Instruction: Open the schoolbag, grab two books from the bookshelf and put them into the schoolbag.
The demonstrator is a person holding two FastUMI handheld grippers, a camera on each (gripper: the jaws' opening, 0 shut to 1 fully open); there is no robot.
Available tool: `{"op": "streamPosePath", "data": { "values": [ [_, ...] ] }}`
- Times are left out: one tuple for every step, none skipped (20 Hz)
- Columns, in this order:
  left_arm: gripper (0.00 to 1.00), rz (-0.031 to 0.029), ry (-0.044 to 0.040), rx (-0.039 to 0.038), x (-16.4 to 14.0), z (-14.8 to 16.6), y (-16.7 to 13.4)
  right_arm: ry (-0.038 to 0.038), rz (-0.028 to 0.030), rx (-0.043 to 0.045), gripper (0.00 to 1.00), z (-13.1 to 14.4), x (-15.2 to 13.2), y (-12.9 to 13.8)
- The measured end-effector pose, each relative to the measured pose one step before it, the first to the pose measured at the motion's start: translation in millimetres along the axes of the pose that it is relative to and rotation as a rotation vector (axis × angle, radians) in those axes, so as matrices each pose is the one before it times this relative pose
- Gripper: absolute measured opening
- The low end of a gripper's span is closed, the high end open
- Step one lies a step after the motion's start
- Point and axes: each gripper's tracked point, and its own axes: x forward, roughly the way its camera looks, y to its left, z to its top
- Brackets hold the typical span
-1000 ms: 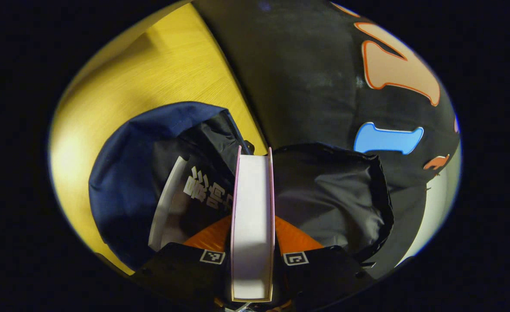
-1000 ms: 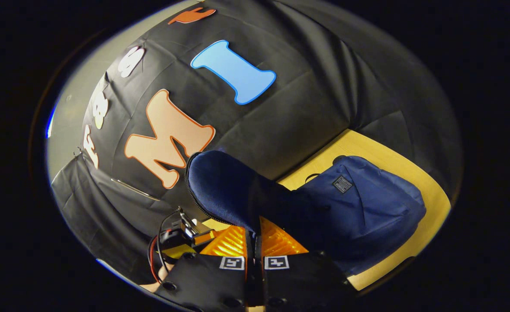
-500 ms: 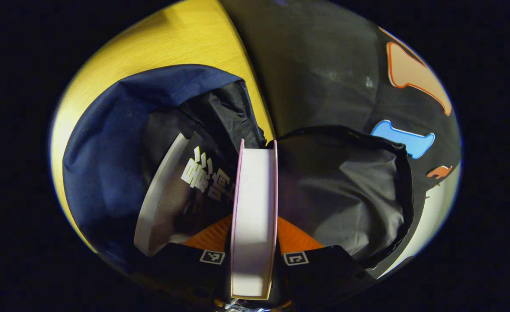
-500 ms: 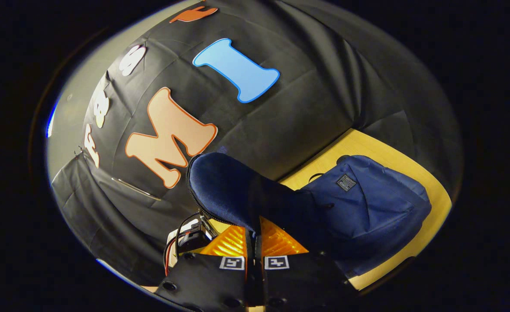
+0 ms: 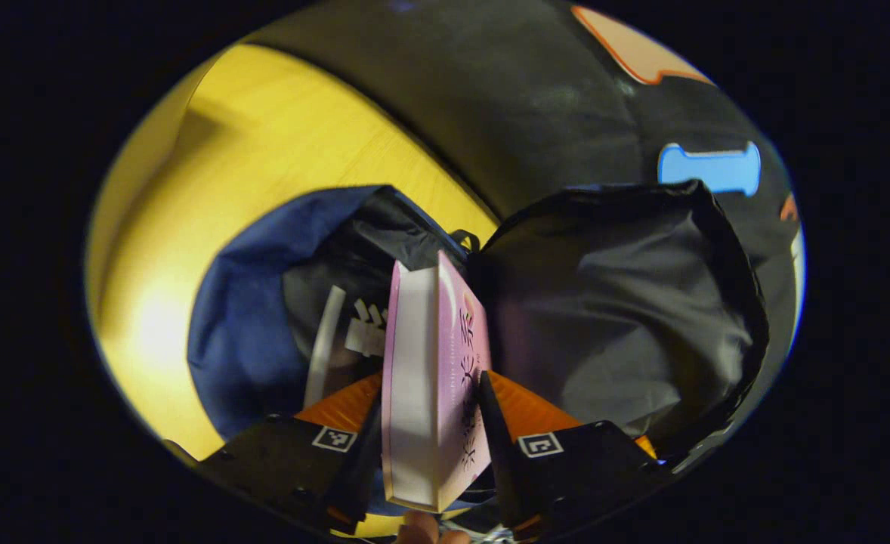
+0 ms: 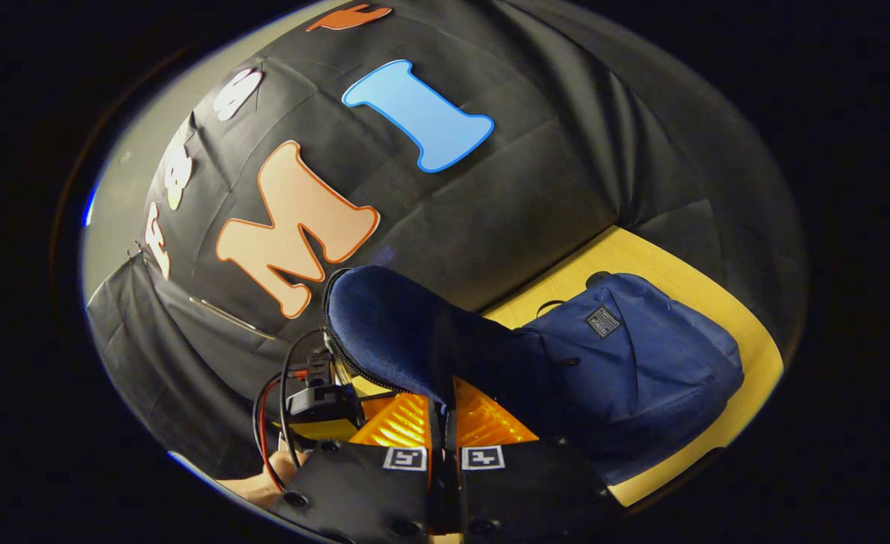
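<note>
The navy schoolbag (image 5: 241, 317) lies open on the yellow table (image 5: 264, 136), its black-lined flap (image 5: 619, 302) held up to the right. A dark book with white lettering (image 5: 343, 340) sits inside it. A pink book (image 5: 415, 325) stands tilted over the opening, between the spread fingers of my left gripper (image 5: 428, 389), which is open; neither finger presses on it. In the right gripper view, my right gripper (image 6: 443, 404) is shut on the edge of the raised navy flap (image 6: 392, 332), with the schoolbag body (image 6: 641, 355) lying beyond. The left gripper's body (image 6: 316, 397) shows beside the flap.
The booth's black cloth wall (image 6: 551, 189) rises right behind the bag. The yellow table (image 6: 664, 264) runs along it. A person's hand (image 6: 264, 483) holds the left gripper low in the right gripper view, and a fingertip (image 5: 415, 533) shows below the pink book.
My left gripper's fingers have spread apart and the pink book has tilted, showing its cover. The right gripper has kept its hold on the flap, almost still.
</note>
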Motion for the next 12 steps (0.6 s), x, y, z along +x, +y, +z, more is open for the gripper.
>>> {"op": "streamPosePath", "data": {
  "values": [
    [0.59,0.04508,-0.01825,0.07751,-3.33,4.74,6.91,0.00588,-0.00230,-0.01303,0.03,-3.06,0.73,-1.26],
    [0.69,0.04127,-0.02211,0.06321,-6.16,4.82,7.73,0.00711,-0.00355,-0.01504,0.03,-2.67,0.59,-0.41],
    [0.69,0.02657,-0.03327,0.04849,-1.48,6.23,2.70,0.00307,-0.00666,-0.02165,0.03,-3.65,2.26,0.44],
    [0.70,0.03046,-0.02870,0.05179,-4.17,5.78,3.31,0.00650,-0.00601,-0.01839,0.03,-3.46,1.96,-0.26],
    [0.73,0.02510,-0.02219,0.06340,-7.01,6.07,5.20,0.00432,0.00373,-0.00999,0.03,-3.30,-1.80,2.21],
    [0.76,0.03448,-0.03936,0.06369,-9.60,8.37,8.10,0.00319,-0.00284,-0.01383,0.03,-3.53,1.31,0.83],
    [0.80,0.03146,-0.03148,0.06021,-10.74,8.44,5.96,0.00393,-0.00084,-0.01577,0.03,-2.37,1.46,0.91],
    [0.87,0.03080,-0.03877,0.04149,-10.11,12.05,7.40,0.00768,-0.00237,-0.01578,0.03,-2.94,0.14,1.12],
    [0.88,0.02733,-0.04621,0.03136,-15.05,13.35,7.79,0.00212,-0.00304,-0.01526,0.03,-1.25,1.39,1.68],
    [0.89,0.02227,-0.04500,0.03529,-13.09,14.43,8.66,-0.00270,-0.00493,-0.01209,0.03,0.98,0.70,0.39],
    [0.88,0.02363,-0.05193,0.03496,-17.52,15.60,10.44,-0.00117,-0.00544,-0.00842,0.04,-0.23,-1.56,-1.09],
    [0.89,0.02672,-0.05038,0.03615,-13.35,15.81,8.73,-0.00224,-0.00552,-0.00530,0.03,0.64,0.70,0.40]
  ]
}}
